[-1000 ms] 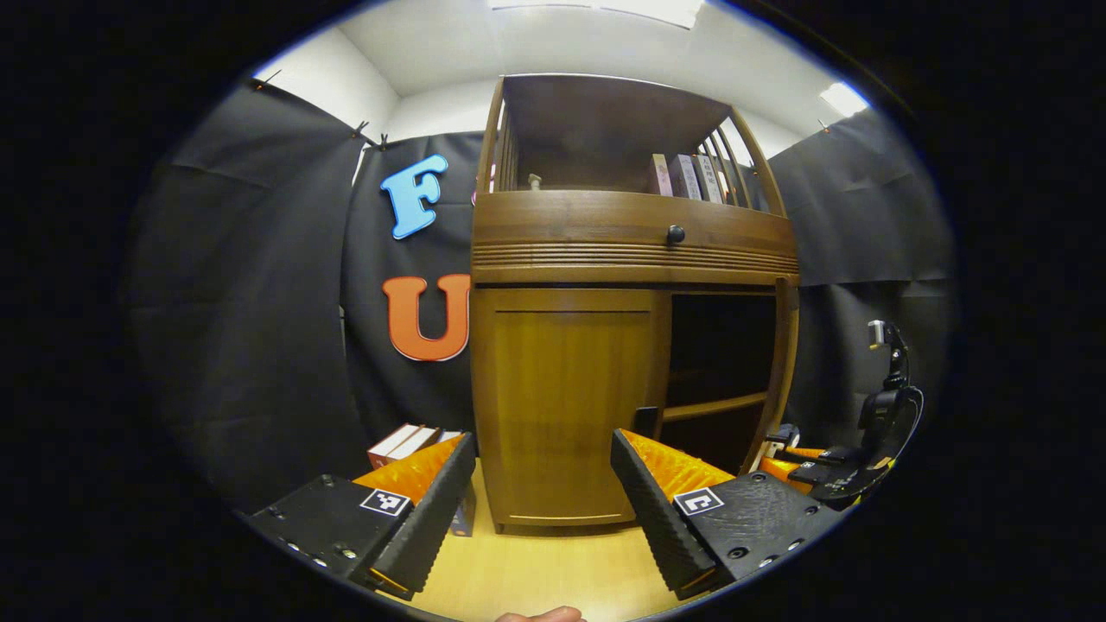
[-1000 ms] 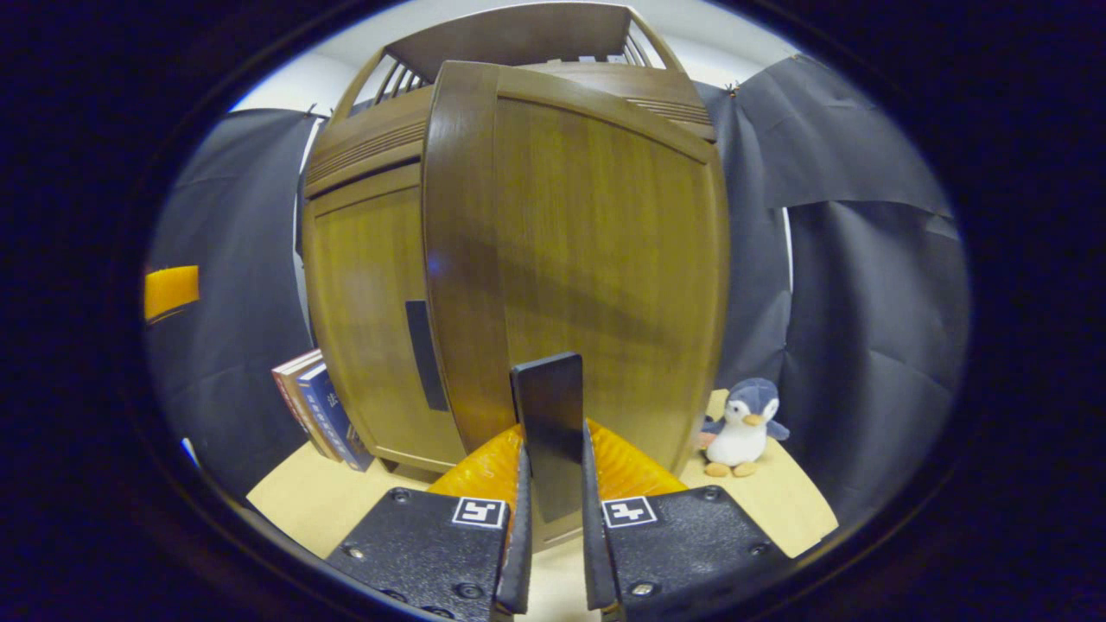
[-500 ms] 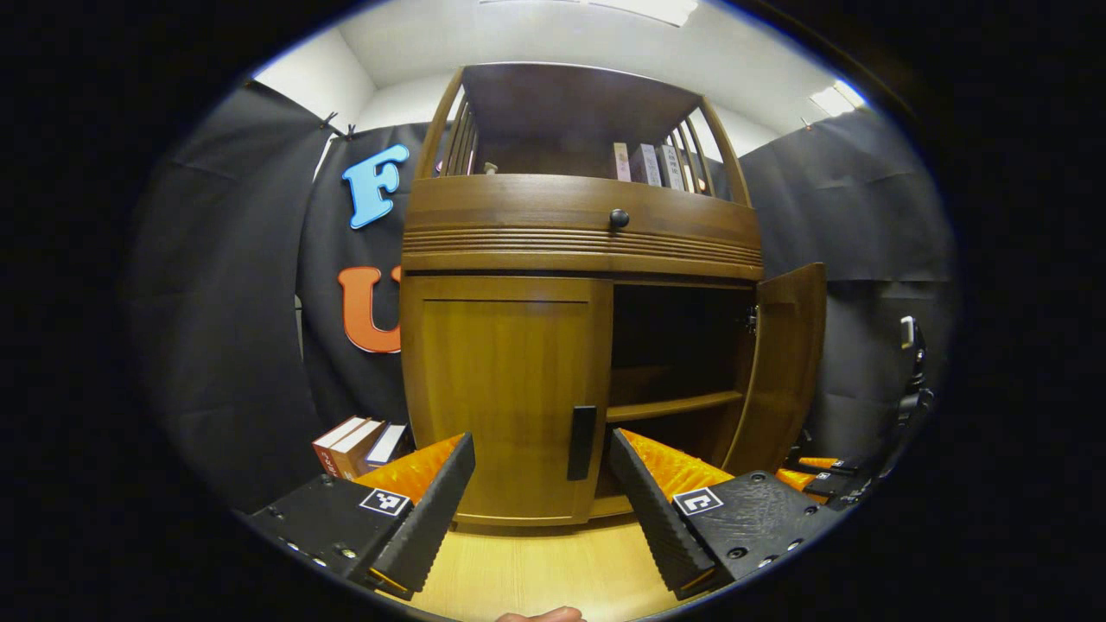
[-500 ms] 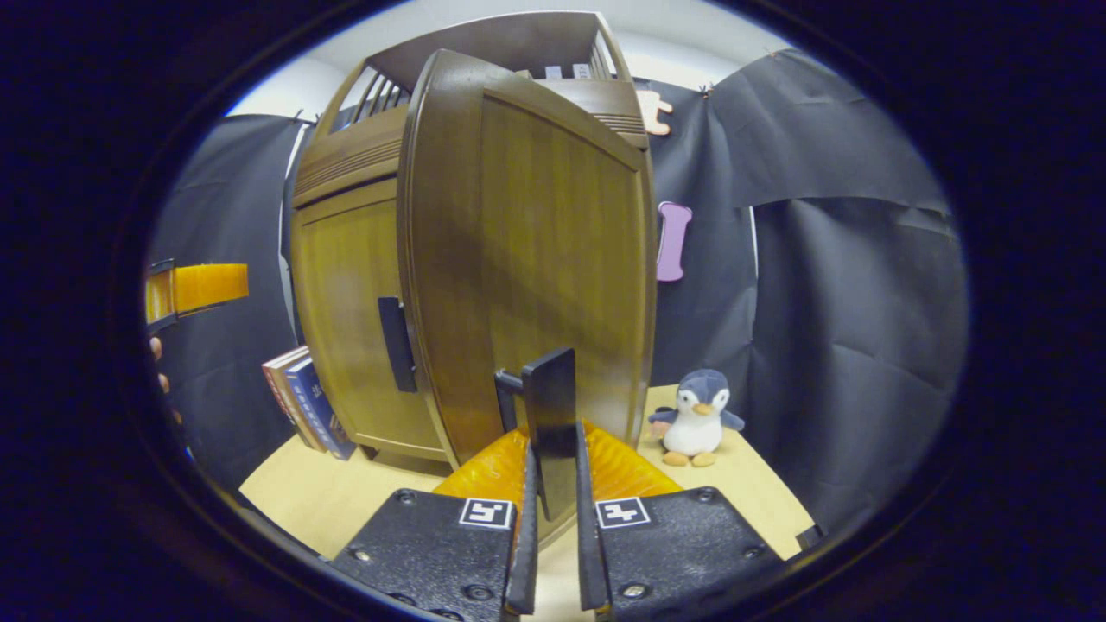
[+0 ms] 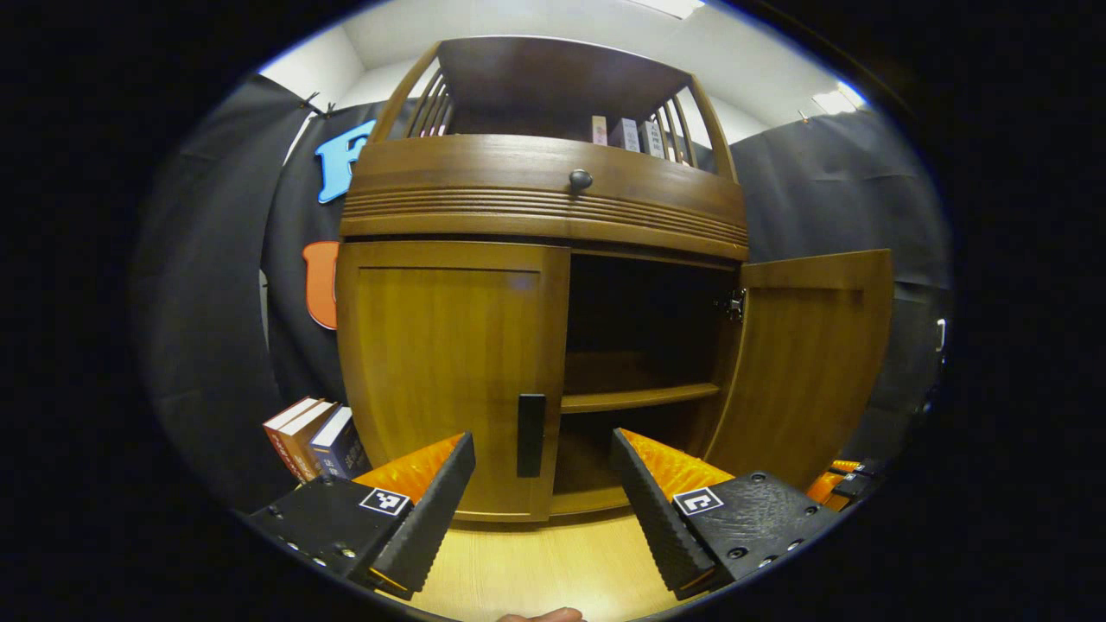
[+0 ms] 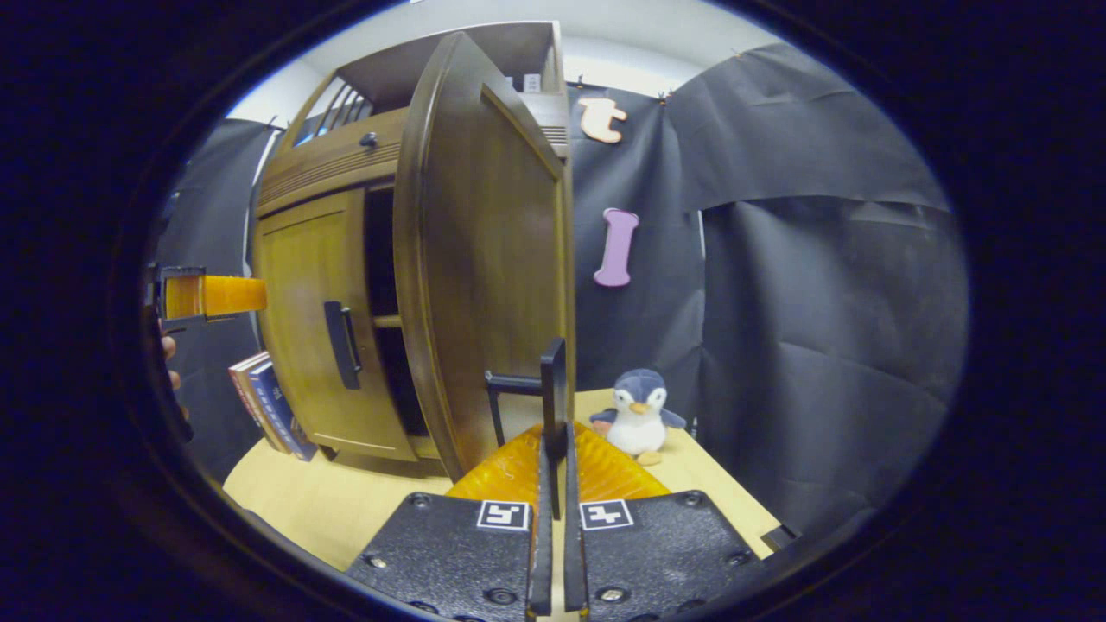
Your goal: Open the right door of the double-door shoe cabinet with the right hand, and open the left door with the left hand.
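Two doors front the lower half of the shoe cabinet (image 5: pixel 544 207) in the left gripper view. Its left door (image 5: pixel 445 371) sits flush and closed, a dark vertical handle (image 5: pixel 530 434) near its inner edge. Its right door (image 5: pixel 808 358) is swung wide, its inner face toward the camera, baring a dark interior with one shelf (image 5: pixel 639 398) across it. Above the doors runs a ribbed drawer front with a round knob (image 5: pixel 580 180), and higher up a railed open shelf holds a few books (image 5: pixel 624 134). The left gripper (image 5: pixel 543 497) is spread wide and holds nothing, its fingers framing the left door's handle without touching it. A stack of books (image 5: pixel 313 436) leans against the cabinet's left side on the pale wooden floor (image 5: pixel 544 574). At the far right edge, low down, part of the right gripper (image 5: pixel 842 484) peeks out by the open door.

Seen from the right gripper view, the right door (image 6: pixel 479 259) stands nearly edge-on, and the right gripper (image 6: pixel 553 484) is clamped on that door's dark handle (image 6: pixel 553 393), both fingers pressing its flat bar. The left door (image 6: pixel 315 320) stays closed behind, its handle (image 6: pixel 342 344) visible. A plush penguin (image 6: pixel 639 413) sits on the floor just beside the open door, near its outer face. The leaning books (image 6: pixel 263 406) show at left, and the left gripper (image 6: pixel 203 295) with a hand (image 6: pixel 170 363) enters at the left edge.
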Motion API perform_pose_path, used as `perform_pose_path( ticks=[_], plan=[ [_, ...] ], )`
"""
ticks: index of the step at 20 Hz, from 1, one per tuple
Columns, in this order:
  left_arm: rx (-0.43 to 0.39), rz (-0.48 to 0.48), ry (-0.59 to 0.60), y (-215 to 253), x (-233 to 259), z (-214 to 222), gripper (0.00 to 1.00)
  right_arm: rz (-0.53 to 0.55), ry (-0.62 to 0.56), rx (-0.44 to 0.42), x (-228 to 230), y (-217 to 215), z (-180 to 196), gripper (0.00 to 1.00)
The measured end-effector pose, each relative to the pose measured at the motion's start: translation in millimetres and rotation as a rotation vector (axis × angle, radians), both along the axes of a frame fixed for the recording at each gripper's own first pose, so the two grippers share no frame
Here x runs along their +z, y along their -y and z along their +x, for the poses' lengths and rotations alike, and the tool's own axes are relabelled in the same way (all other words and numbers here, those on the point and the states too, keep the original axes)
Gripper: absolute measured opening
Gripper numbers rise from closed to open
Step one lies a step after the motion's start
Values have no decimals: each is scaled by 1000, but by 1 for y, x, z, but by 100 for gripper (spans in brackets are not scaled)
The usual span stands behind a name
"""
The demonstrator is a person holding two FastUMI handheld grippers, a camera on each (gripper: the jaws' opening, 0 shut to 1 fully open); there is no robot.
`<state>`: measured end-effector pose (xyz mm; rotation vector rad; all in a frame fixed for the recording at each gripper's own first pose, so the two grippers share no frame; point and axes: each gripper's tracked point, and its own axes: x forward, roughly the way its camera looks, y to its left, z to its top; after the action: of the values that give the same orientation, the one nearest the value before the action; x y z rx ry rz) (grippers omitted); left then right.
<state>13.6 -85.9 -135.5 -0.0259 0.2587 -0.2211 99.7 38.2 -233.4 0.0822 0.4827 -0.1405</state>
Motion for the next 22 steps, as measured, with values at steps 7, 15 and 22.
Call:
perform_pose_path(
  ticks=[7,15,22],
  plan=[
    [-3,-7,-16,11,-33,34,95,23,-43,-49,-5,31,-12,1],
    [84,-3,-129,-3,-97,87,95,-5,-40,-46,-6,57,-14,4],
    [117,56,-101,-9,-108,121,100,-23,-46,-75,-5,80,-17,4]
  ],
)
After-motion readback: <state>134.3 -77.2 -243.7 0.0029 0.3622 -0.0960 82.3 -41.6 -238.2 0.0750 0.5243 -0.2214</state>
